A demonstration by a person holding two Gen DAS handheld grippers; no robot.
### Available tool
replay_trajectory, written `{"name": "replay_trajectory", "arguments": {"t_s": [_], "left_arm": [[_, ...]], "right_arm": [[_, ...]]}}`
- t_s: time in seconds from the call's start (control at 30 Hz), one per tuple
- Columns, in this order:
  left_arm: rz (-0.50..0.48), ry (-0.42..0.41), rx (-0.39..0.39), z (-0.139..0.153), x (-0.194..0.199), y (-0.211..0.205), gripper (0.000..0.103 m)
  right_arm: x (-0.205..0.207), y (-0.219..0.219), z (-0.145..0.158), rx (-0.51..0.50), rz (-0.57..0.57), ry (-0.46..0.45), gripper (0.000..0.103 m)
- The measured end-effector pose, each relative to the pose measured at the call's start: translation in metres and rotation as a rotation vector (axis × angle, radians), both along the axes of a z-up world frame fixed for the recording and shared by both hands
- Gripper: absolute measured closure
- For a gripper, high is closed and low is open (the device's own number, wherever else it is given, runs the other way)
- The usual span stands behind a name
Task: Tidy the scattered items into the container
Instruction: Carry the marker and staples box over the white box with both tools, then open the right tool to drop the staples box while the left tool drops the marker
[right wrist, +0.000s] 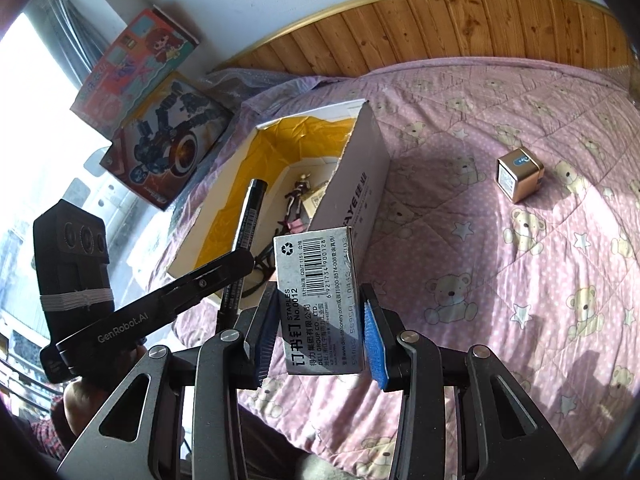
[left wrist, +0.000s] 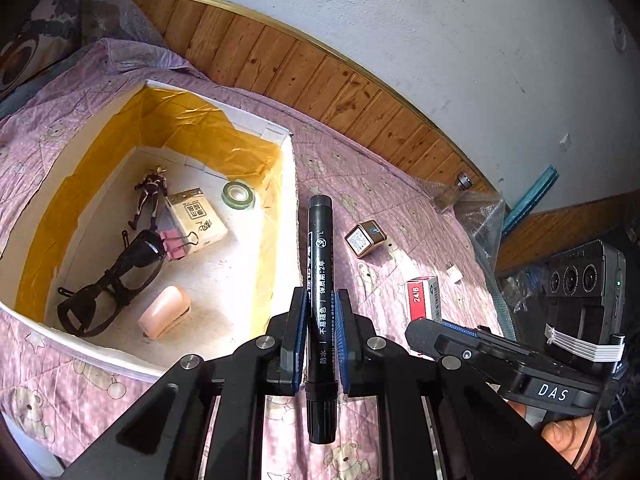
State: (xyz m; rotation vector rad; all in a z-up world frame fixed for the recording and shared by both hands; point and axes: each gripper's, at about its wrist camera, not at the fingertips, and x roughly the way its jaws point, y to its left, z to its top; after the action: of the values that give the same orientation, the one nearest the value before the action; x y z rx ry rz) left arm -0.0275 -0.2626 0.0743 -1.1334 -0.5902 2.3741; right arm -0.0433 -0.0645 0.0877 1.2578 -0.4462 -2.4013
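Right now I'm clamping the black marker (left wrist: pixel 319 312) between the pads of the left gripper (left wrist: pixel 319 344), its cap pointing forward just beside the near wall of the yellow-lined cardboard box (left wrist: pixel 280 216). I'm also squeezing the staple box (right wrist: pixel 320 300) in the right gripper (right wrist: pixel 320 340), holding it above the pink quilt (right wrist: pixel 520 280) near the box's corner. Sunglasses (left wrist: pixel 108 284), a figurine (left wrist: pixel 149 196) and a tape roll (left wrist: pixel 238 195) are lying inside; a small copper cube (right wrist: pixel 519 173) is sitting well apart on the quilt.
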Motion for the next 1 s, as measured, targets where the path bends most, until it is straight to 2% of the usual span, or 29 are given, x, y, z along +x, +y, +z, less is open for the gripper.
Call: {"name": "replay_trajectory", "arguments": {"t_s": [0.53,1.0], "left_arm": [[0.080,-0.039,0.049,-0.010,-0.025,-0.044,0.089],[0.065,-0.089,0.063,-0.024,-0.057,-0.035,0.089]], "right_arm": [[-0.041,-0.043,0.026,0.039,0.068,0.051,0.062],[-0.093,-0.070,0.046,0.113,0.118,0.101,0.062]]}}
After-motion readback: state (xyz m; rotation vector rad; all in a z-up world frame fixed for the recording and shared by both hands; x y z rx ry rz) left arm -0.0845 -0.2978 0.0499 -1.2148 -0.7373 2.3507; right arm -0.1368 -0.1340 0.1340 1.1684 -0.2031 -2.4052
